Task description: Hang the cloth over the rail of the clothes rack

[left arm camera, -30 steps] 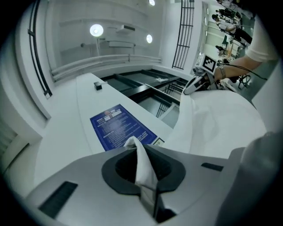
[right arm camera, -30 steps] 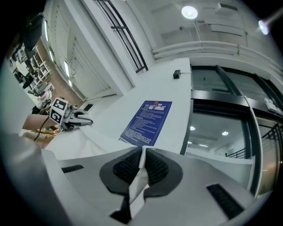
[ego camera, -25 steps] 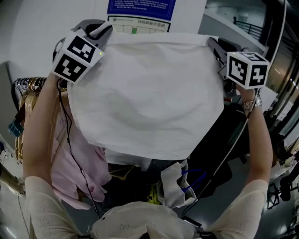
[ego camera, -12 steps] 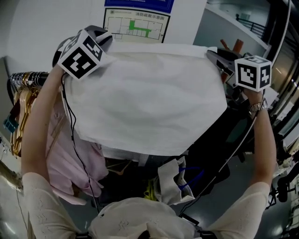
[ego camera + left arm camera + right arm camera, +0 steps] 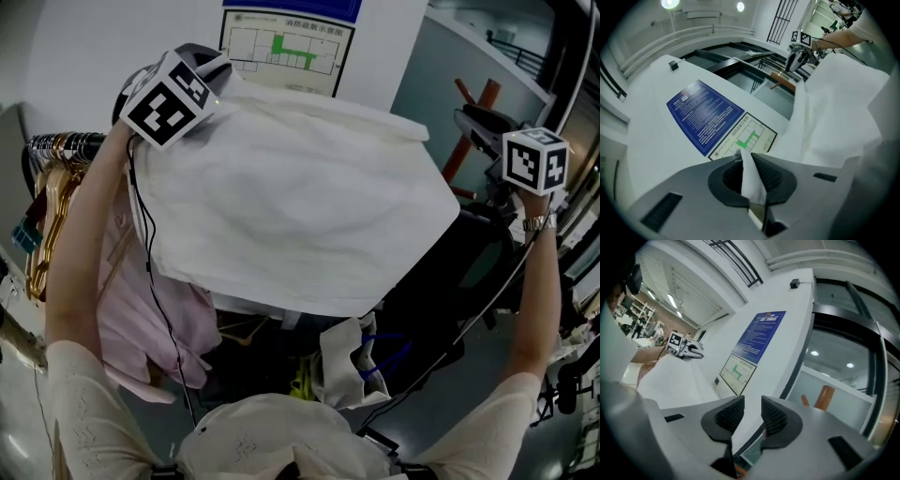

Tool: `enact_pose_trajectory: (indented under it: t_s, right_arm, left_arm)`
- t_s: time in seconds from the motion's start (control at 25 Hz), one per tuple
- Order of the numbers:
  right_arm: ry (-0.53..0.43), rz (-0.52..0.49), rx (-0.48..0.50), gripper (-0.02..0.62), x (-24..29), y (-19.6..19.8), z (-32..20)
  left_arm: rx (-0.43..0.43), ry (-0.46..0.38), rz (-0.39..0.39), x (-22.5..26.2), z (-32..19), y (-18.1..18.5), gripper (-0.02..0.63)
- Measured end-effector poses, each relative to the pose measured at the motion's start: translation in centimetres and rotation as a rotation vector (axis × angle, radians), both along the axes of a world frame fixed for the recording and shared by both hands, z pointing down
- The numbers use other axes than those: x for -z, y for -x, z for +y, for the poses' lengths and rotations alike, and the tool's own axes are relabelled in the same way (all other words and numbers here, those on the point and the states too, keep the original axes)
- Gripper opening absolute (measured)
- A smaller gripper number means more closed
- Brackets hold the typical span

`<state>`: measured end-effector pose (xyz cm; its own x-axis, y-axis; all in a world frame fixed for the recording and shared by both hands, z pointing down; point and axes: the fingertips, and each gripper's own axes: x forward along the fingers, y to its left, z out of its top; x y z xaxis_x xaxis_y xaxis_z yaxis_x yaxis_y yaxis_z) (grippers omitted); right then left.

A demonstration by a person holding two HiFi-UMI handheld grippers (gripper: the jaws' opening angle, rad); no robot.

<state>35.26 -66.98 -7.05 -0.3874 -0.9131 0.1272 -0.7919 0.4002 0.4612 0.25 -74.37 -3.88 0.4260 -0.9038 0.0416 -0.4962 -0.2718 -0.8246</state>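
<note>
Since a second ago your right claw [image 5: 753, 414] has dropped the cloth [image 5: 300, 206] and swung off right, jaws slightly apart, empty. Your left claw [image 5: 751, 183] pinches one corner; the cloth hangs above the pink garment [image 5: 141, 309].

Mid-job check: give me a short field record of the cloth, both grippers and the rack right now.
cloth: white, spread out, one corner held up
left gripper: fingers shut on cloth corner
right gripper: fingers apart, empty, clear of cloth
rack: hangers and pink garment at left; stretch beneath cloth hidden
task state: cannot tell whether cloth rests on rack
</note>
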Motion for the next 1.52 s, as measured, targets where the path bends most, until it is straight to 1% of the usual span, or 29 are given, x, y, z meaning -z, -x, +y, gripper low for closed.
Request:
enact_pose_trajectory:
  t_s: [0.04,0.08,0.12,0.24,0.32,0.4,0.52,0.6,0.76,0.92,1.04,1.12,1.16,1.2,1.36,1.44,1.52]
  right_arm:
    - [-0.017,-0.012,-0.008,0.106,0.2,-0.3,0.1]
    - [-0.031,-0.015,0.006,0.106,0.4,0.2,0.4]
    - [-0.047,-0.003,0.034,0.106,0.6,1.6,0.8]
    - [-0.083,0.072,0.152,0.106,0.8,8.5,1.7]
    - [-0.076,0.137,0.226,0.106,0.2,13.4,1.6]
    - [-0.071,0.182,0.286,0.106,-0.4,17.9,1.1]
    - [-0.058,0.179,0.385,0.106,-0.6,23.8,0.4]
    - [-0.044,0.178,0.443,0.106,-0.7,27.2,0.0]
    - [-0.029,0.222,0.483,0.106,-1.0,31.9,-1.8]
    - [0.020,0.275,0.480,0.106,-1.8,34.1,-3.7]
    - [0.047,0.292,0.478,0.104,-2.4,34.7,-4.7]
    - [0.066,0.261,0.476,0.099,-2.7,35.0,-5.1]
    - [0.074,0.238,0.468,0.054,-2.7,35.1,-5.2]
    - [0.081,0.215,0.456,0.034,-2.6,35.1,-5.4]
    - [0.097,0.151,0.415,0.028,-1.9,34.5,-6.1]
    - [0.097,0.140,0.400,0.028,-1.9,34.2,-6.1]
    - [0.098,0.137,0.392,0.028,-2.1,34.1,-6.3]
  left_arm:
    - [-0.009,-0.012,0.012,0.2,0.2,0.2,0.020]
    - [-0.019,-0.026,0.023,0.4,0.4,0.2,0.020]
    - [-0.027,-0.041,0.031,0.6,0.6,0.1,0.020]
    - [-0.043,-0.090,0.041,1.4,1.2,-0.4,0.020]
    - [-0.048,-0.124,0.048,2.0,1.7,-0.5,0.020]
    - [-0.052,-0.163,0.063,2.6,2.2,-0.5,0.020]
    - [-0.070,-0.209,0.084,3.3,2.8,-0.4,0.020]
    - [-0.089,-0.226,0.091,3.5,3.2,-0.4,0.020]
    - [-0.154,-0.233,0.105,3.6,3.8,-1.0,0.020]
    - [-0.202,-0.248,0.127,4.1,4.6,-1.3,0.020]
    - [-0.212,-0.228,0.131,3.9,4.6,-1.4,0.020]
    - [-0.207,-0.213,0.135,3.6,4.3,-1.2,0.020]
    - [-0.205,-0.212,0.135,3.6,4.3,-1.1,0.020]
    - [-0.203,-0.218,0.132,3.6,4.3,-1.1,0.020]
    - [-0.170,-0.239,0.124,3.6,3.8,-1.0,0.021]
    - [-0.140,-0.228,0.118,3.5,3.4,-1.0,0.021]
    - [-0.109,-0.212,0.102,3.4,3.1,-0.8,0.035]
